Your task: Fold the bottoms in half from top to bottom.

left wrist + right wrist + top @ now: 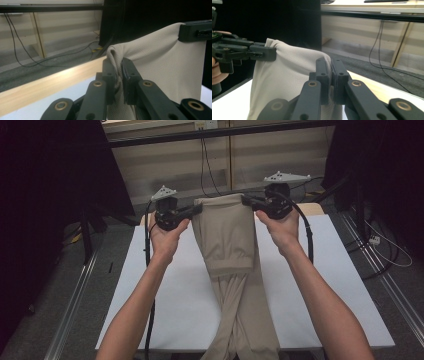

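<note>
A pair of beige trousers (225, 235) lies lengthwise on the white table (160, 295), its legs running off the near edge. The far end is lifted off the table and hangs doubled over. My left gripper (199, 209) is shut on the left corner of the raised edge, and my right gripper (245, 200) is shut on the right corner. In the left gripper view the jaws of the left gripper (119, 67) pinch a bunched fold of the beige cloth (160, 65). In the right gripper view the right gripper (331, 68) clamps the cloth (287, 72), with the left gripper (262, 53) farther off.
A pale wooden strip (50, 82) borders the table's far edge. Behind it are a light wall and black cables (205, 160) trailing onto the grey floor. Dark curtains (45, 170) stand at both sides. Metal floor rails (75, 300) run along the table.
</note>
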A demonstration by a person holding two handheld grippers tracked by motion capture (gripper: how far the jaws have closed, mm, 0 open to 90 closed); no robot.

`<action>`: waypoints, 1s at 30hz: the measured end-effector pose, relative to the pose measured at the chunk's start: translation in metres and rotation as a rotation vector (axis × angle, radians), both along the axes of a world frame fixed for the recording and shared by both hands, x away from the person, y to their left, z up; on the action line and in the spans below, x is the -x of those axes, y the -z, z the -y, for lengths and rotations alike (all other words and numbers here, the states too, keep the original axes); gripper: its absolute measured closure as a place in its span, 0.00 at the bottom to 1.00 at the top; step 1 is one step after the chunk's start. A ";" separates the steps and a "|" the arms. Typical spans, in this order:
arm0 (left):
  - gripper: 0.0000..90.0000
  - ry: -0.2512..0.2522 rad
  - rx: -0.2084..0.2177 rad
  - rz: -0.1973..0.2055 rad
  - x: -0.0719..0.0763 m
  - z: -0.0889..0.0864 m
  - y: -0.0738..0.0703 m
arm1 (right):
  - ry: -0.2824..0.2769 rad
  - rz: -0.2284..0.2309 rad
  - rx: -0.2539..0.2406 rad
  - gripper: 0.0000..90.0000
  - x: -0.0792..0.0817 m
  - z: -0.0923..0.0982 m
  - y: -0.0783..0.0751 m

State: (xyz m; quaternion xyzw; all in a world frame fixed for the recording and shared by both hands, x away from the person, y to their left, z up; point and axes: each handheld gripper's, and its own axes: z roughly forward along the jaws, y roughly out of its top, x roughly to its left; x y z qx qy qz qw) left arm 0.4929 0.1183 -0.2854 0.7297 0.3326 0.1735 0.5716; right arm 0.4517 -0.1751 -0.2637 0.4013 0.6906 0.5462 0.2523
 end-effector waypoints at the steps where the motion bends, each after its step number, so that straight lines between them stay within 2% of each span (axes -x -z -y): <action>1: 0.92 -0.001 0.000 -0.003 -0.004 0.003 0.000 | 0.008 -0.001 0.004 0.95 -0.003 0.002 -0.002; 9: 0.92 -0.021 -0.001 -0.013 -0.034 0.030 -0.001 | 0.072 -0.022 0.005 0.95 -0.031 0.021 -0.005; 10: 0.92 -0.029 -0.011 -0.016 -0.039 0.033 0.000 | 0.077 -0.027 0.005 0.95 -0.036 0.022 -0.003; 12: 0.92 -0.039 -0.016 -0.043 -0.047 0.037 0.008 | 0.083 -0.036 0.001 0.95 -0.045 0.024 0.002; 14: 0.89 -0.049 -0.028 -0.078 -0.055 0.041 0.021 | 0.090 -0.052 0.018 0.93 -0.055 0.023 0.012; 15: 0.81 -0.077 -0.044 -0.092 -0.057 0.043 0.028 | 0.108 -0.065 0.042 0.86 -0.059 0.022 0.018; 17: 0.48 -0.104 -0.056 -0.153 -0.062 0.045 0.042 | 0.165 -0.093 0.049 0.57 -0.067 0.021 0.031; 18: 0.40 -0.105 -0.080 -0.171 -0.063 0.045 0.048 | 0.183 -0.096 0.046 0.53 -0.068 0.021 0.038; 19: 0.37 -0.114 -0.108 -0.169 -0.062 0.045 0.054 | 0.190 -0.095 0.043 0.53 -0.069 0.022 0.044; 20: 0.37 -0.114 -0.113 -0.172 -0.061 0.044 0.060 | 0.183 -0.113 0.041 0.51 -0.069 0.022 0.051; 21: 0.32 -0.110 -0.117 -0.182 -0.059 0.042 0.065 | 0.176 -0.129 0.050 0.49 -0.069 0.022 0.057; 24: 0.25 -0.094 -0.150 -0.166 -0.049 0.038 0.076 | 0.151 -0.148 0.053 0.48 -0.062 0.025 0.074; 26: 0.23 -0.072 -0.158 -0.169 -0.040 0.034 0.081 | 0.139 -0.161 0.035 0.48 -0.053 0.028 0.084; 28: 0.20 -0.053 -0.140 -0.164 -0.028 0.029 0.087 | 0.117 -0.166 0.004 0.48 -0.041 0.031 0.093; 30: 0.20 -0.045 -0.158 -0.167 -0.015 0.025 0.093 | 0.092 -0.172 -0.004 0.49 -0.025 0.031 0.101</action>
